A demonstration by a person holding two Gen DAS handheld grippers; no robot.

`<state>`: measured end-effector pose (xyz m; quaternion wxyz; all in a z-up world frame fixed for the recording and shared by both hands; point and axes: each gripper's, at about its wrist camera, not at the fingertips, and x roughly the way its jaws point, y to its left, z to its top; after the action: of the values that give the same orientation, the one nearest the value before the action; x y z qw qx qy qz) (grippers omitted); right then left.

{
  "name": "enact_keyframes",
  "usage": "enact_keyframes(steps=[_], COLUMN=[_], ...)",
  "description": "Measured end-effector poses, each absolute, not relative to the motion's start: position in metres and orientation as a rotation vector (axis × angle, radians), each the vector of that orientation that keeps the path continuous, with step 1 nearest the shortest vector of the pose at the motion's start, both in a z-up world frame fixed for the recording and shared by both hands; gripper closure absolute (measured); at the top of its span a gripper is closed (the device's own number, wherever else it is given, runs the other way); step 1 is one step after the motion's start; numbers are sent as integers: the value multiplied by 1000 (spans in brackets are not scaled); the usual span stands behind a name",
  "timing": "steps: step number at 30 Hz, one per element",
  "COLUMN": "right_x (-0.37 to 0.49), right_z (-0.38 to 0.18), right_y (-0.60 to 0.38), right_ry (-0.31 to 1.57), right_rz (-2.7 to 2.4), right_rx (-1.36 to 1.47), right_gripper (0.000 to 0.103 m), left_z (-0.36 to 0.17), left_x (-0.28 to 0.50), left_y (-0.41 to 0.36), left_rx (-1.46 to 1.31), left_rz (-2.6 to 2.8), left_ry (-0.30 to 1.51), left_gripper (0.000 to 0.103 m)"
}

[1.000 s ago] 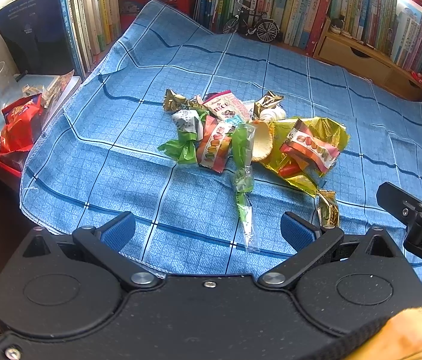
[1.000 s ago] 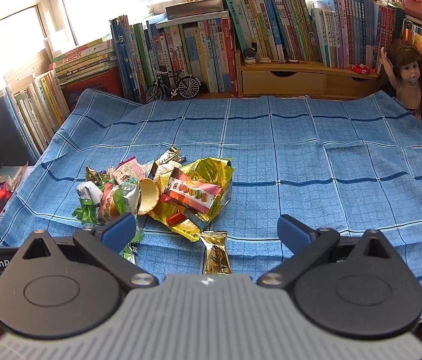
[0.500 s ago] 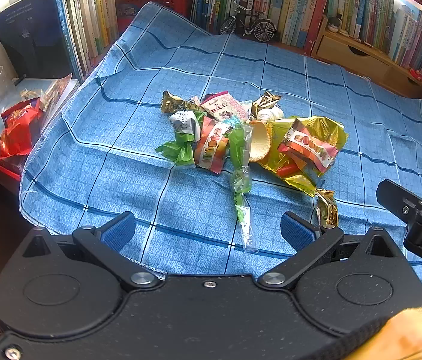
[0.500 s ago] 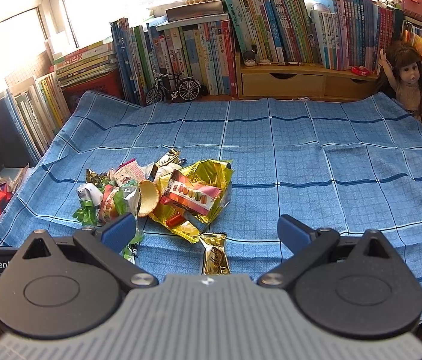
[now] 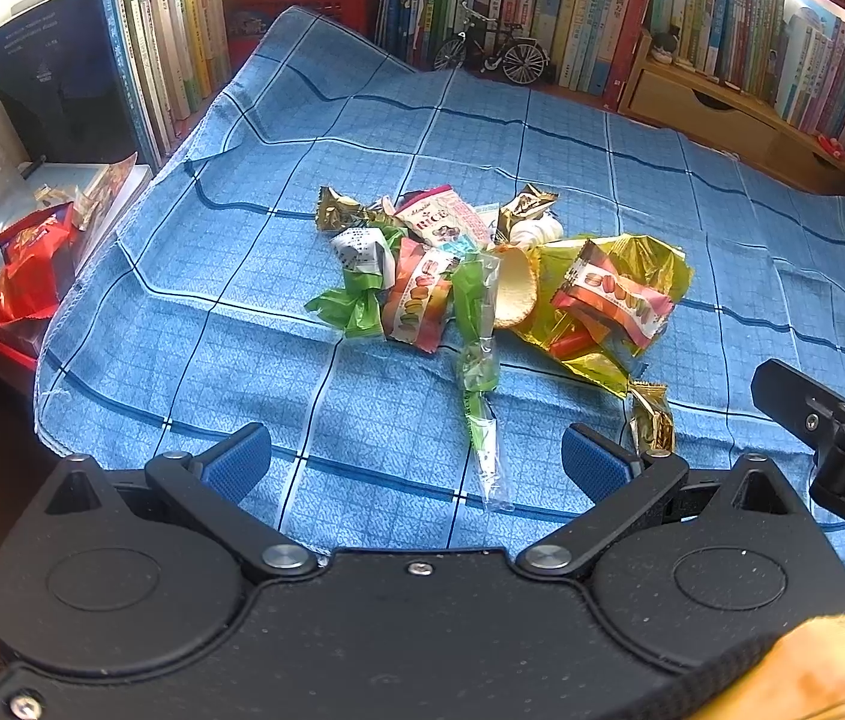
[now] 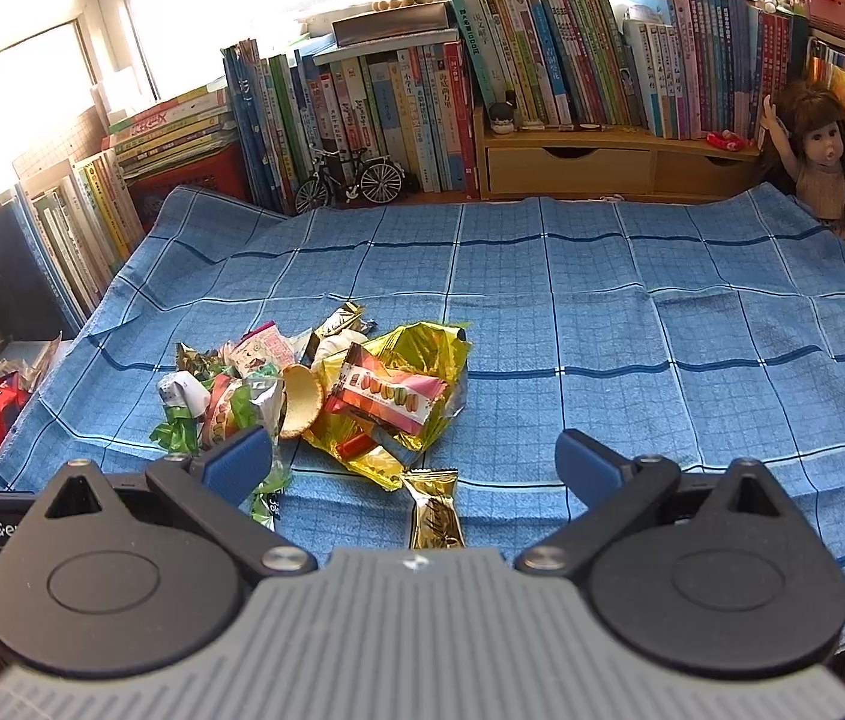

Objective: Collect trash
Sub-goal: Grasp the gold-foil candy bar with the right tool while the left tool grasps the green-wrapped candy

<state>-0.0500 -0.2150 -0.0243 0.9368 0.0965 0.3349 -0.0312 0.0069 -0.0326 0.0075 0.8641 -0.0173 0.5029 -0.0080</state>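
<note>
Approach step is being judged as in hand; nothing is being gripped yet. Left gripper [image 5: 416,459] is being held with fingers spread wide, empty, above the cloth's near edge at lower frame centre; the clear green-tipped wrapper [image 5: 479,420] is lying between them, contact not discernible. Right gripper [image 6: 413,459] is likewise being held wide and empty, the gold wrapper [image 6: 436,510] lying just ahead. Next move is being judged to call for lowering and closing on one wrapper. Farther, mid-frame, the trash pile [image 5: 494,282] is resting on the blue checked cloth [image 5: 692,198].
</note>
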Motion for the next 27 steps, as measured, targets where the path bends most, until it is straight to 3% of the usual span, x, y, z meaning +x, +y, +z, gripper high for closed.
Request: enact_keyframes(steps=[13,27], right_x=[-39,3], right_z=[-29,-98], right_y=[-220,-225], right_ry=[687,849], right_rz=[-47,-19], right_rx=[163,15], right_gripper=[0,0], left_z=[-3,-77], left_x=[21,47], left_y=[-31,-42], left_rx=[-8,-18], left_rz=[-1,-62], left_ry=[1042,1124], left_gripper=[0,0])
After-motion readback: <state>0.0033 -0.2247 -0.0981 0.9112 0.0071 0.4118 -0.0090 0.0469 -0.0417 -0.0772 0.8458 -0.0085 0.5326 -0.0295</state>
